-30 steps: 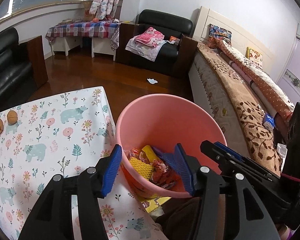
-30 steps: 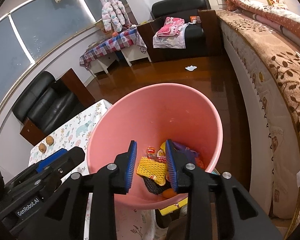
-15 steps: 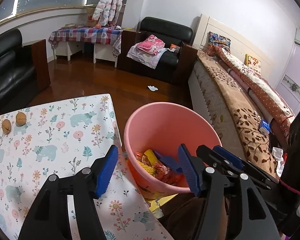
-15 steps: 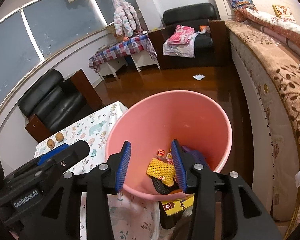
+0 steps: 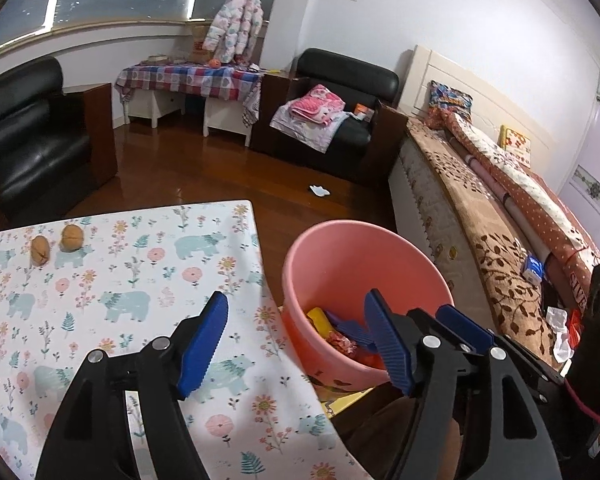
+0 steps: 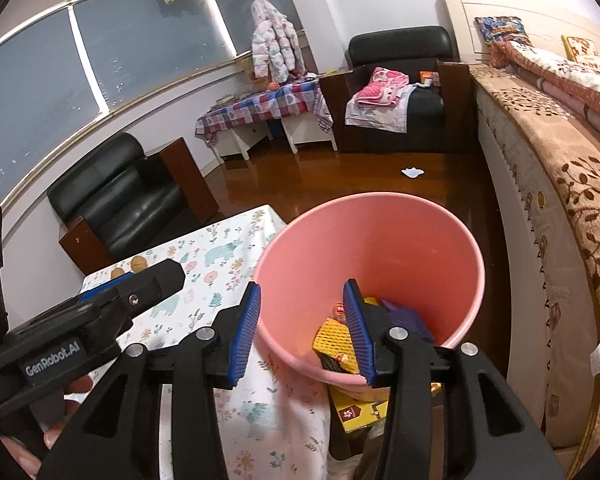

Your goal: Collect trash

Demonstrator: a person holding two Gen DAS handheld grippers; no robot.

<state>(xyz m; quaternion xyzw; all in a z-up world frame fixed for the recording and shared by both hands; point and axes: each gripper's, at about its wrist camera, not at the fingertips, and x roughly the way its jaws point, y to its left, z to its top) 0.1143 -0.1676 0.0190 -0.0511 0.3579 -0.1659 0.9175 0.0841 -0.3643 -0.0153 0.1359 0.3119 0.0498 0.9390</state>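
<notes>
1. Beside the table's right edge stands the round pink plastic bucket [image 5: 364, 280], on the brown wooden floor [image 5: 204, 176] between the table and the bed.
2. Trash lies in the bucket's bottom — a yellow netted foam sleeve [image 6: 334, 338], a dark purple wrapper [image 6: 406, 318] and red snack packets [image 5: 342, 340] pile together there.
3. A flat yellow printed box [image 6: 356, 412] lies under the bucket's near side, partly hidden.
4. The left gripper [image 5: 296, 340] hangs over the table's right edge; its blue ribbed pads [image 5: 204, 340] stand wide and its jaws are opening, with nothing between them.
5. The right gripper [image 6: 302, 332] hovers over the bucket's near rim; its jaws are opening and stand about half spread, gripping nothing — the yellow sleeve shows far below, past the right pad.
6. The table carries a white cloth printed with pale blue bears and pink flowers [image 5: 132, 280]; two brown walnuts [image 5: 56, 242] sit side by side near its far left corner, well apart from both grippers.
7. A small white scrap of paper [image 5: 319, 191] lies on the floor beyond the bucket, near the black leather armchair [image 5: 340, 120] with folded pink bedding on its seat.
8. A long bed with a brown leaf-patterned cover [image 5: 480, 216] runs along the right side.
</notes>
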